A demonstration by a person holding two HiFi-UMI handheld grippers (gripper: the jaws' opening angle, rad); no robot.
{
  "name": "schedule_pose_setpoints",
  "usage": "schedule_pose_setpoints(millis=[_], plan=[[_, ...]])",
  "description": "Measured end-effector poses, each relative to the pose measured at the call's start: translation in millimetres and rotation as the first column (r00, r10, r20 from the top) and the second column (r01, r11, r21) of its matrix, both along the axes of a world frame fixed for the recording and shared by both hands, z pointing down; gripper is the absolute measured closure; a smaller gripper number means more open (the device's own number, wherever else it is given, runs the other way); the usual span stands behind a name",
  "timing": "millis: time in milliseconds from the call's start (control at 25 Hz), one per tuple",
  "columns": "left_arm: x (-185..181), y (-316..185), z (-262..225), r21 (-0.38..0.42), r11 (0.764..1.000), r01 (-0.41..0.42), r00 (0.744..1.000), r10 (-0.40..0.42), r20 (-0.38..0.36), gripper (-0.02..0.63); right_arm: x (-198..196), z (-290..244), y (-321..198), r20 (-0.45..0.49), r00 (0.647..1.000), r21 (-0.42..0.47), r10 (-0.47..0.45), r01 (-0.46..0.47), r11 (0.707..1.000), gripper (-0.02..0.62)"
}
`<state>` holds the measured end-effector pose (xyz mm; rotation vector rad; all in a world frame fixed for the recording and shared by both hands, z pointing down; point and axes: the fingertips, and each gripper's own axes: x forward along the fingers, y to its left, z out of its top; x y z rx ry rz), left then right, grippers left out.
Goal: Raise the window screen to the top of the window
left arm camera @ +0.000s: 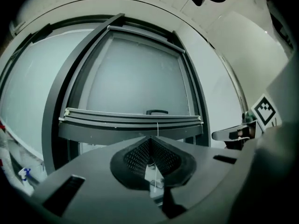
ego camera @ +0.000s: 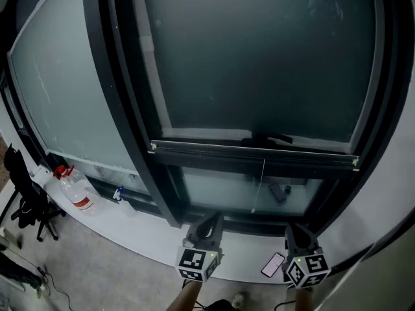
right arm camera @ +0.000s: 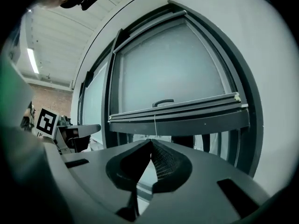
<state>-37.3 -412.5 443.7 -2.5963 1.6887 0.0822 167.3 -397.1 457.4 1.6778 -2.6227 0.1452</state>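
Observation:
The window screen's bottom bar [ego camera: 253, 153] runs level across the dark-framed window, low on the pane, with a black handle [ego camera: 266, 138] just above it. A thin white pull cord [ego camera: 259, 186] hangs from the bar's middle. My left gripper [ego camera: 209, 224] is below the bar, left of the cord, tips together and empty. My right gripper [ego camera: 295, 233] is below the bar's right part, also shut and empty. The left gripper view has the bar [left arm camera: 131, 118] above the closed tips [left arm camera: 150, 138]. In the right gripper view the bar [right arm camera: 177, 111] sits above that gripper's tips [right arm camera: 150, 141].
A pale window sill [ego camera: 149, 241] curves below the window. On it are a clear water bottle [ego camera: 76, 193] with a red cap, a small blue spray bottle [ego camera: 120, 194] and a phone [ego camera: 273, 264]. A black office chair [ego camera: 26, 199] stands at the left.

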Motion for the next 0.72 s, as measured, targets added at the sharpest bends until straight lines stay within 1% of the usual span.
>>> schedule_pose_setpoints(millis=[160,320,400,480,520,600,680,720], plan=[[2.0,-32.4,-9.9,0.018,1.0,0.003,1.0,-0.004,0.031,0.603,-1.6,-13.9,-32.5,0.018,1.0,0.033,-0.013,0.012,0.999,0.589],[7.1,-61.9,-17.8,0.03,1.0,-0.004,0.999,0.003,0.05,0.603,1.0,-24.5,-56.8,0.004,1.0,0.051,-0.007,0.007,0.999,0.589],[9.8,-76.5,-22.8,0.044,0.999,-0.012,0.996,0.008,0.09,0.603,2.5,-32.0,-68.6,-0.002,1.0,0.06,-0.004,0.004,0.998,0.589],[12.6,-90.1,-24.9,0.052,0.998,-0.026,0.988,0.017,0.157,0.603,3.7,-39.8,-79.7,-0.034,0.999,0.075,-0.007,0.009,0.997,0.589],[15.1,-96.5,-25.0,0.055,0.998,-0.045,0.98,0.033,0.197,0.603,3.4,-43.3,-85.8,-0.067,0.998,0.085,-0.016,0.021,0.996,0.589],[21.6,-110.1,-24.2,0.045,0.993,-0.106,0.955,0.089,0.282,0.603,-3.3,-49.0,-99.4,-0.163,0.985,0.105,-0.064,0.082,0.991,0.588],[25.4,-122.5,-23.6,0.027,0.988,-0.154,0.922,0.133,0.363,0.601,-14.0,-52.4,-112.9,-0.267,0.956,0.104,-0.12,0.152,0.983,0.588],[25.5,-128.1,-24.2,0.026,0.986,-0.162,0.904,0.137,0.404,0.601,-18.1,-53.7,-119.9,-0.316,0.939,0.102,-0.133,0.173,0.98,0.569]])
